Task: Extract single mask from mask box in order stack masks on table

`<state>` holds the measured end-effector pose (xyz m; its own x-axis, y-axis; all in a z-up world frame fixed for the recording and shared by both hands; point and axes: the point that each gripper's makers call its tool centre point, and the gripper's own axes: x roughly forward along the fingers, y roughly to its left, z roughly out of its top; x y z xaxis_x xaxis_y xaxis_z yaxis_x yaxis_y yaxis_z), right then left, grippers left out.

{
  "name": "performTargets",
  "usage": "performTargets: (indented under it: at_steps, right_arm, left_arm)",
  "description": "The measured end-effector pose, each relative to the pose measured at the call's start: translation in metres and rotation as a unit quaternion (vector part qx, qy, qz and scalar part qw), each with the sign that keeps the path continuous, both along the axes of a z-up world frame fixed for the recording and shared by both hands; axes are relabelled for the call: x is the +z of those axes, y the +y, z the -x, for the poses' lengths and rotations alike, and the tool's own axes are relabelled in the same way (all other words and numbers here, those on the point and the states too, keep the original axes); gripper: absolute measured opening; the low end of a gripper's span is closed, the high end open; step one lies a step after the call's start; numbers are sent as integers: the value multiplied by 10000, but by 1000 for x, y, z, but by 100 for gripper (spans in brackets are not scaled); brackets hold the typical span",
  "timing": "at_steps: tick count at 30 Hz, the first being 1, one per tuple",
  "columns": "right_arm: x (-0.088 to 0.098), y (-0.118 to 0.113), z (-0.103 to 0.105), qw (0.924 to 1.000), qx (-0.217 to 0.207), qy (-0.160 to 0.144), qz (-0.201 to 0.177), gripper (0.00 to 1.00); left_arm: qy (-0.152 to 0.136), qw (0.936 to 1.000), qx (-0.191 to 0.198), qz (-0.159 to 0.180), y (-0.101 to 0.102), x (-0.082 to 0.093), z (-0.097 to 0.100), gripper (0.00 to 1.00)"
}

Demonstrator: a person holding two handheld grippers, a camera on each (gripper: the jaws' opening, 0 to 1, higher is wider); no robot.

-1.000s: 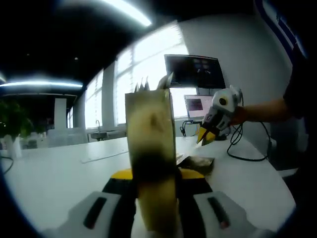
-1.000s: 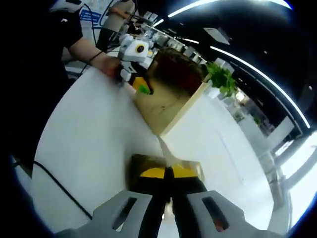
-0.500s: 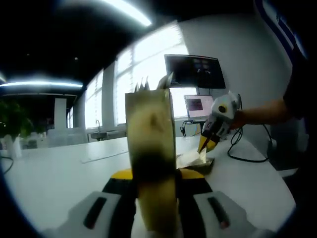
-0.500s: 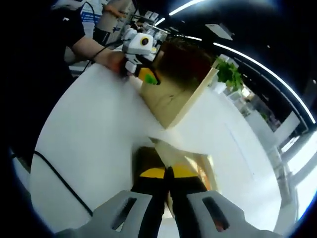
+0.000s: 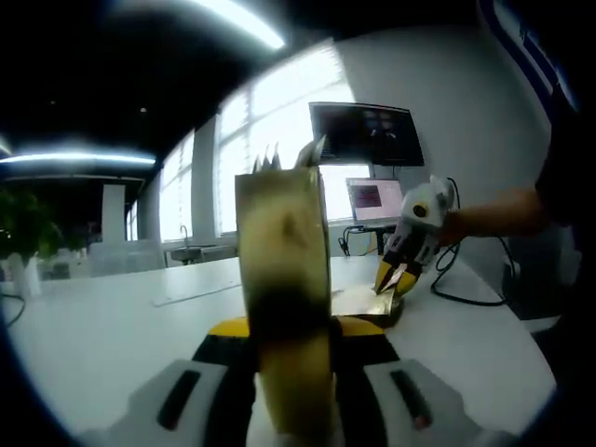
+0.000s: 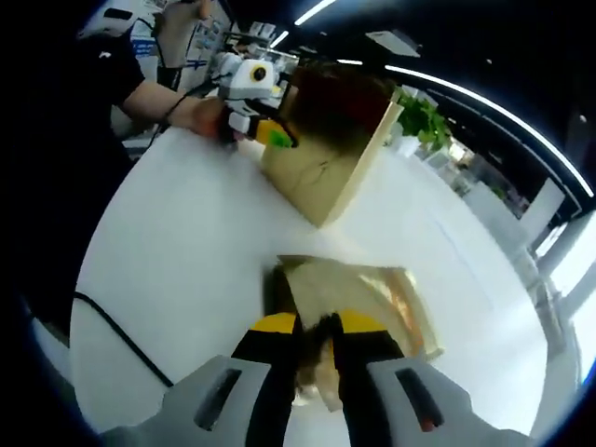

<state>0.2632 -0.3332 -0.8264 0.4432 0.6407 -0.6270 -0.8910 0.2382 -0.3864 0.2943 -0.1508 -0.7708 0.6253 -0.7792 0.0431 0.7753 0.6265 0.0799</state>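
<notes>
Mask (image 6: 358, 289): tan, flat, lying on the white desk (image 6: 177, 270) just ahead of the right gripper (image 6: 317, 326). Its near edge runs in between the yellow-tipped jaws, which stand slightly apart around it; whether they pinch it or have let go, cannot tell. In the left gripper view the same mask (image 5: 358, 300) lies on the desk (image 5: 102, 326) under the tips of the right gripper (image 5: 396, 277), which a hand (image 5: 447, 219) holds tilted down onto it.

Mask box (image 5: 282, 279): tan cardboard, upright, held between the jaws of the left gripper (image 5: 284, 328), closed against its sides. Serrated flap edge at its top. In the right gripper view the mask box (image 6: 326, 154) stands tilted beyond the mask, well apart from it, with the left gripper (image 6: 265, 135) and a hand (image 6: 200, 114) at its far side.

Surroundings: monitor (image 5: 365, 135) and smaller screen (image 5: 372, 197) at the far edge of the desk, black cable (image 5: 466, 284) trailing across it; plant (image 6: 421, 116) beyond the box; bright windows (image 5: 279, 121) behind.
</notes>
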Motion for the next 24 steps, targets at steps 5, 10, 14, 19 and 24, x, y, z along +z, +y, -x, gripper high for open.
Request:
performTargets:
  at_steps: [5,10,14,19,24]
  right_arm:
    - [1,-2,8,9999,-51,88,-43,16]
    - [16,3,14,9993,-140,69,-348,19]
    - [41,9,17,9945,-402,140,-955,21]
    - [74,24,25,9854,-566,83,-1606,25]
    - [107,35,31,9751,-683,-66,-2109,27]
  left_arm:
    - [-3,10000,2,-3,0,0,0,34]
    - [-6,10000,5,-6,0,0,1,34]
    - [-5,10000,7,-5,1,0,1,34]
    - [-5,10000,9,-7,1,-1,1,34]
    - [-8,10000,10,-11,1,0,1,34]
